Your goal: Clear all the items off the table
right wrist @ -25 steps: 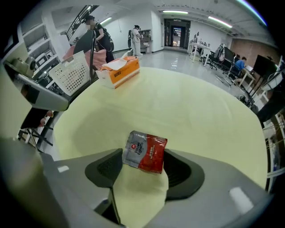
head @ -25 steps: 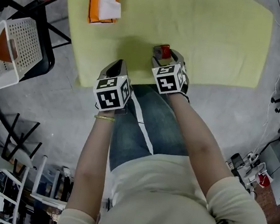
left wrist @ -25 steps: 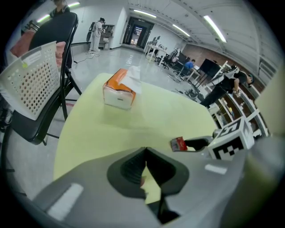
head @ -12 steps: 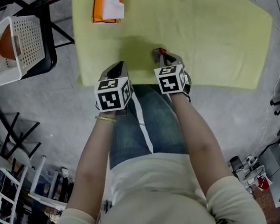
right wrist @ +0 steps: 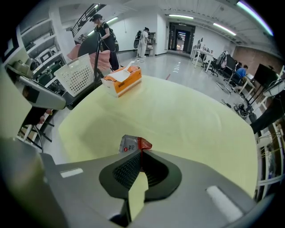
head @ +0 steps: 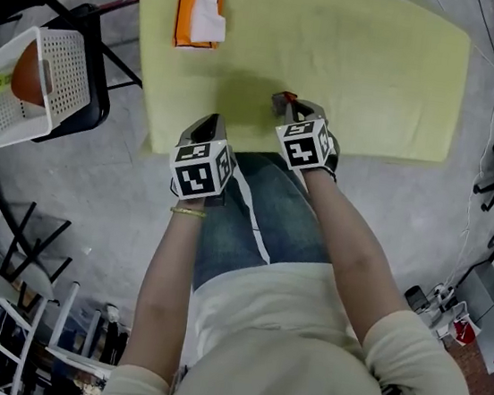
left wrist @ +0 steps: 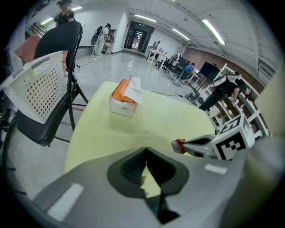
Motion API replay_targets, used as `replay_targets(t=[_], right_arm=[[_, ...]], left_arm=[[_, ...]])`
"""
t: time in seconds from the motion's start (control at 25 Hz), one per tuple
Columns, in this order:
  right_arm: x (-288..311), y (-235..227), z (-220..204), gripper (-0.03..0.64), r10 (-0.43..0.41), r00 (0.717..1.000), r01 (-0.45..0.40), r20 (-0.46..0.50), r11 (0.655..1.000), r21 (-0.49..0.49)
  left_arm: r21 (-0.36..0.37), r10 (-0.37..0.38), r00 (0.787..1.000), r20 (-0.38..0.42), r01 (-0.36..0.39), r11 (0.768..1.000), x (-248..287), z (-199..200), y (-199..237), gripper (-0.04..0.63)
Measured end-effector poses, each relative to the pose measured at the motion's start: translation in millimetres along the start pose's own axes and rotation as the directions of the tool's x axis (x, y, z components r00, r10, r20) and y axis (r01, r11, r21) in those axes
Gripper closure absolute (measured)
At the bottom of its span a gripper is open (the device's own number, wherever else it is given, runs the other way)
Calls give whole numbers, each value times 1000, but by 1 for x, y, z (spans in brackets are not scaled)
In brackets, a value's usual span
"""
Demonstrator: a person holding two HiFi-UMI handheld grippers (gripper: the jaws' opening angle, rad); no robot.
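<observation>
Far left: a white perforated basket (head: pixel 69 78) sits on a black chair (head: pixel 97 105) just beside the table; an orange item lies inside it, identity not determinable.

Table (head: pixel 380 74): pale yellow top. An orange tissue box (head: pixel 200 16) with a white tissue protruding stands near the far left corner, well apart from both tools.

Left gripper (head: pixel 206 122): positioned at the table's near edge, pointing steeply down. Its own view shows the jaws fully together with nothing between them.

Right gripper (head: pixel 286 105): just beside the left one, over the near part of the table. Jaws are closed tight on a small red-and-silver packet (right wrist: pixel 132 144), gripped by its lower edge so that most of it projects beyond the tips. In the left gripper view the packet's red end shows at the tip. Whether the packet is clear of the tabletop cannot be confirmed.
</observation>
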State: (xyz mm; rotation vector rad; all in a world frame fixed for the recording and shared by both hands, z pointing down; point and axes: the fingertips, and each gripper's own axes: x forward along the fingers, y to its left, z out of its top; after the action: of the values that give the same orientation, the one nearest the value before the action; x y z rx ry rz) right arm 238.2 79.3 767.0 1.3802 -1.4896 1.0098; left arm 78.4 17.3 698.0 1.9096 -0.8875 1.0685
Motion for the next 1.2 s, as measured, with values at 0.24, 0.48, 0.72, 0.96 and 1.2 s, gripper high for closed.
replay_targets(t=[0.24,0.48,0.72,0.96,1.2], right_arm=[[-29,0,11,611,-7,999,7,35,1000,-10],[-55,6,24,611,-2,998,3,64,1000,-9],[-84,10,40,611,13,995,-10,102,1000,-24],[-110,14,61,611,34,990,-28,140,999,-43],[-137,18,77,611,44,984,-28,170,995,-92]], left_arm=[[-3,-6,1000,30,6,1000,-22,8,-12,586],[-13,-9,999,41,10,1000,-43,11,-17,586],[-26,-7,997,72,9,1000,-68,18,-21,586],[-50,8,994,109,-2,999,-91,30,-17,586],[-83,26,989,148,-14,996,-115,37,-13,586]])
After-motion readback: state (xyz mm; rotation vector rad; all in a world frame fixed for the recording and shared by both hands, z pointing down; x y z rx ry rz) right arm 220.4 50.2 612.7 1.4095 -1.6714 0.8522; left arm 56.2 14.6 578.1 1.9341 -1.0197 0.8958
